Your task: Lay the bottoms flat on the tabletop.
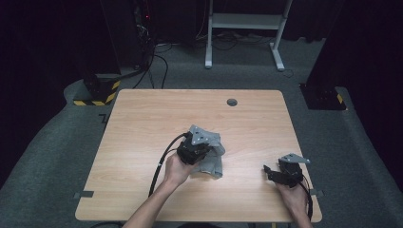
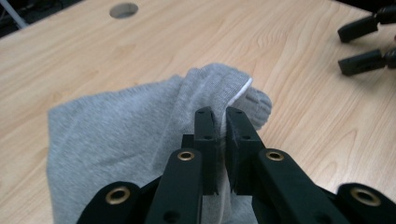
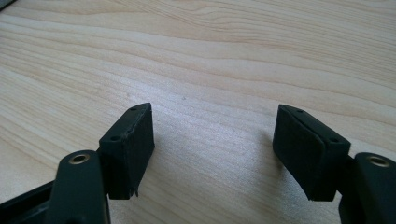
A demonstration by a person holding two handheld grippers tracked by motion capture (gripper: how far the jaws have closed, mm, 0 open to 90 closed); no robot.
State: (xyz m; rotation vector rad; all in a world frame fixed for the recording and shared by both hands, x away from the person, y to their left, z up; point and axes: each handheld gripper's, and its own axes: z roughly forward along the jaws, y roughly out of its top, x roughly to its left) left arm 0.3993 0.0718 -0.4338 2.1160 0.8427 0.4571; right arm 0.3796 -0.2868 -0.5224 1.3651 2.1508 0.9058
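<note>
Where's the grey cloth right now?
In the high view the grey cloth lies near the middle of the table, pinched by the left gripper, well left of the open right gripper.

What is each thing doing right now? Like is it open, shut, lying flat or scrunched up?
Left gripper: shut, pinching a fold of the cloth.
Right gripper: open, nothing between its jaws, low over bare table.
Grey cloth: crumpled, one edge pinched and lifted, the rest lying on the table.
Table: wooden top, with a small round hole near its far edge.
</note>
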